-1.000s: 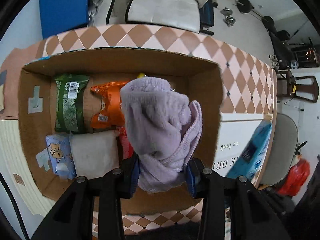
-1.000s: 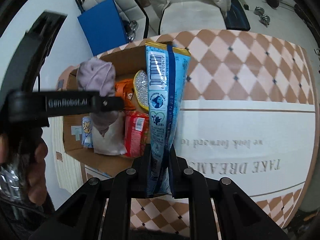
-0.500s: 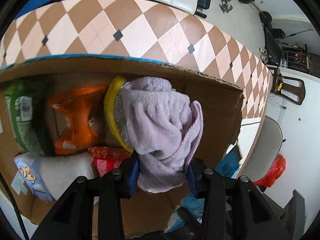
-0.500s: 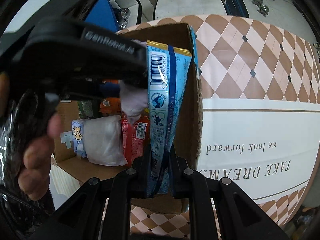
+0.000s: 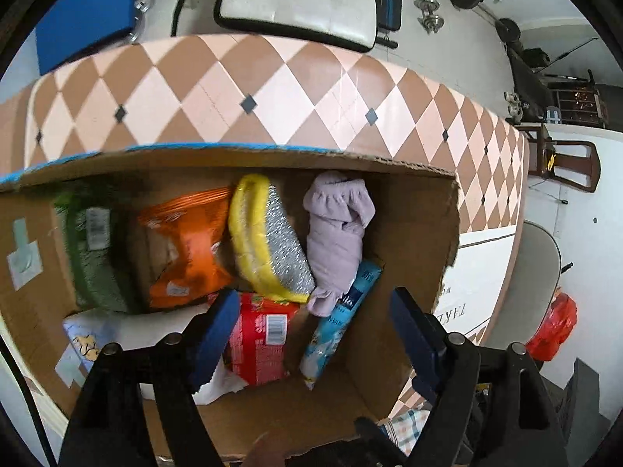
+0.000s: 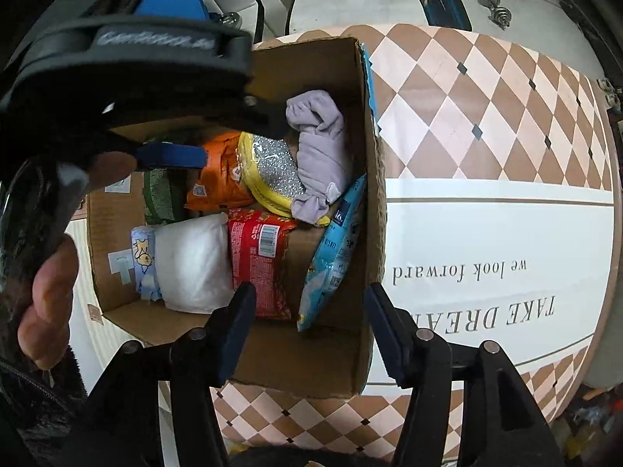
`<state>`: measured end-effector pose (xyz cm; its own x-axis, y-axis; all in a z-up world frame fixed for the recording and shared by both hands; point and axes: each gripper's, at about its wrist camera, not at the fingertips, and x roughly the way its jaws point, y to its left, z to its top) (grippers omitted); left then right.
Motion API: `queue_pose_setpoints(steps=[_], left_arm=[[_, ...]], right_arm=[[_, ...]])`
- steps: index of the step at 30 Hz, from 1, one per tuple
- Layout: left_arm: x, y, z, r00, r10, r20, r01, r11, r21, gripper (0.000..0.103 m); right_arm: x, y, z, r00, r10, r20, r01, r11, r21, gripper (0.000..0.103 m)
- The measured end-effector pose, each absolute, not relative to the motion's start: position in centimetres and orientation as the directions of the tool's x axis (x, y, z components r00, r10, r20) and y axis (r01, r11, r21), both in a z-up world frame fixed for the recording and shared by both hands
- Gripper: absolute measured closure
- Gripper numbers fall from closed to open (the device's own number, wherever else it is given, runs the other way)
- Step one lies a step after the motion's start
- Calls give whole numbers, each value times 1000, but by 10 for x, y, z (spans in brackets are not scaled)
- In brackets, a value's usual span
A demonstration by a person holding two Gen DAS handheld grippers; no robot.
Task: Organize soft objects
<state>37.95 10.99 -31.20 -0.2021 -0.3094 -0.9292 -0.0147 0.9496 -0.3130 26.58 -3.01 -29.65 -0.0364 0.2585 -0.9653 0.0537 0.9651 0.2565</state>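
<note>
A cardboard box (image 5: 412, 233) (image 6: 370, 179) holds the soft objects. A lilac cloth (image 5: 338, 233) (image 6: 319, 148) lies at its right side beside a yellow and silver sponge (image 5: 272, 241) (image 6: 272, 171). A light blue packet (image 5: 342, 319) (image 6: 335, 253) leans against the box's right wall. My left gripper (image 5: 311, 330) is open and empty above the box. My right gripper (image 6: 307, 319) is open and empty over the box's near edge.
The box also holds an orange packet (image 5: 183, 241), a green packet (image 5: 97, 253), a red packet (image 6: 261, 260) and a white pad (image 6: 190, 264). The box stands on a diamond-patterned tablecloth (image 6: 486, 89). A chair (image 5: 564, 163) stands off to the right.
Both grippers opened. The lilac cloth dropped from the left gripper into the box. The blue packet left the right gripper and now leans inside the box.
</note>
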Motion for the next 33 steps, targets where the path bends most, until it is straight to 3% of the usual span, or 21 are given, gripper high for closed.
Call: queue_pose_setpoints(steps=[7, 14, 17, 18, 19, 20, 22, 33], left_arm=[[330, 123, -274, 3, -129, -992, 61, 990, -129, 25], [264, 155, -255, 186, 61, -981, 39, 997, 70, 25], [244, 161, -253, 218, 91, -972, 16, 995, 97, 25], [240, 164, -252, 224, 94, -970, 10, 995, 99, 23], [235, 167, -252, 230, 90, -969, 2, 996, 93, 14], [230, 170, -251, 235, 86, -968, -9, 996, 87, 7], [223, 173, -250, 240, 93, -966, -18, 996, 91, 6], [197, 178, -216, 308, 94, -947, -72, 995, 75, 5]], right_arm=[[246, -32, -293, -6, 186, -983, 62, 981, 185, 38], [222, -33, -289, 34, 122, -992, 57, 991, 124, 37], [215, -33, -284, 56, 100, -993, 53, 993, 103, 34], [214, -33, -282, 66, 93, -993, 50, 994, 96, 25], [212, -33, -279, 80, 86, -993, 48, 995, 90, 15], [210, -31, -276, 100, 72, -992, 47, 996, 77, 12], [207, -29, -272, 128, 57, -990, 47, 997, 63, 0], [195, -27, -243, 197, 42, -980, 46, 998, 52, 0]])
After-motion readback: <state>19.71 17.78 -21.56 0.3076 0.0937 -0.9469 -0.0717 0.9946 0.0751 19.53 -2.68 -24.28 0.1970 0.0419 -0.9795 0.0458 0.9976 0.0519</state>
